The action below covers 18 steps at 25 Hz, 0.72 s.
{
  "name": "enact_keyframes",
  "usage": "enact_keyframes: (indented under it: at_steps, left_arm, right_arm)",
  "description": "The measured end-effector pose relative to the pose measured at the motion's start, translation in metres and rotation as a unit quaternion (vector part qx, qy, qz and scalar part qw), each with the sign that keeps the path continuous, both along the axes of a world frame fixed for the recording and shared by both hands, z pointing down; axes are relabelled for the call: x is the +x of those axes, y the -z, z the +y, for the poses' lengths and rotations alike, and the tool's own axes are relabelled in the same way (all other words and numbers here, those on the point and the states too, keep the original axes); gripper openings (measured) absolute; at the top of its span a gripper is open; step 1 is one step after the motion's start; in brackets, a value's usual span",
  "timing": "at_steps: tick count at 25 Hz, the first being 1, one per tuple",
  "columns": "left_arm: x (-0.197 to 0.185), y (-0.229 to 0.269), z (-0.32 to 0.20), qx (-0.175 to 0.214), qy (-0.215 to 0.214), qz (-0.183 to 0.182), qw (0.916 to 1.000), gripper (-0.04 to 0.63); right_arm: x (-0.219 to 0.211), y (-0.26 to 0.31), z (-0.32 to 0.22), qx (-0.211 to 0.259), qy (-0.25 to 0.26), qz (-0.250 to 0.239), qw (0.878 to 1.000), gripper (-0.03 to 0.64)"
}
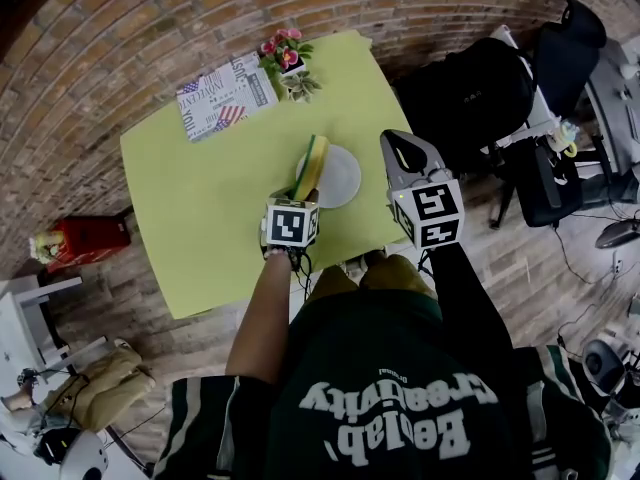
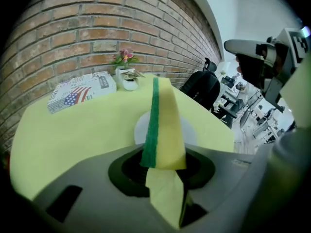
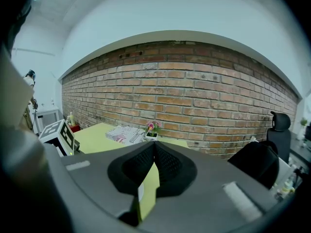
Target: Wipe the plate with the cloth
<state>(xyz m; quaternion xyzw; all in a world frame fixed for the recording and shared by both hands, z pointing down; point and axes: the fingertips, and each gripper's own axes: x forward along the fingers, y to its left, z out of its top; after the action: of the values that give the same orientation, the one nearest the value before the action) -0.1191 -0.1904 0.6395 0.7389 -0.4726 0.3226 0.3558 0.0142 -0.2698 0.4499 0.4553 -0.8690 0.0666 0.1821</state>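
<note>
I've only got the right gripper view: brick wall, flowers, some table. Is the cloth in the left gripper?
Observer: Yes. The left gripper is shut on the cloth, yellow with a green edge.
Operator: Where's the plate?
Observer: The white plate lies on the table, just beyond the cloth.
Operator: Is the cloth touching it?
Observer: The head view shows the cloth over the plate's left edge; contact can't be told.

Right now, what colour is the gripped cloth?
Yellow cloth with a green stripe; best in left gripper view.

One plate (image 1: 343,178), one cloth (image 1: 312,163), one table (image 1: 200,228), one flowerpot (image 1: 291,65), one booklet (image 1: 222,97).
</note>
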Motion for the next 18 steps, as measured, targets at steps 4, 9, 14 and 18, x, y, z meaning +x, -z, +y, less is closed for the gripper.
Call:
enact_keyframes:
  at_steps: [4, 9, 14, 18]
  left_arm:
    - [0.037, -0.001, 0.007, -0.005, -0.068, 0.006, 0.9977, 0.135]
    - [0.062, -0.013, 0.021, -0.021, -0.097, 0.015, 0.995, 0.135]
    - [0.065, -0.022, 0.024, -0.019, -0.096, 0.008, 0.9952, 0.135]
    - [0.047, -0.021, 0.026, -0.028, -0.071, 0.0, 0.9971, 0.135]
  right_arm:
    - [0.007, -0.001, 0.003, 0.001, -0.006, 0.004, 1.0, 0.014]
    - [0.019, -0.001, 0.004, 0.002, -0.021, 0.005, 1.0, 0.014]
    - [0.021, -0.001, 0.008, 0.001, -0.02, 0.006, 1.0, 0.014]
    - [0.018, -0.001, 0.009, -0.001, -0.016, 0.005, 1.0, 0.014]
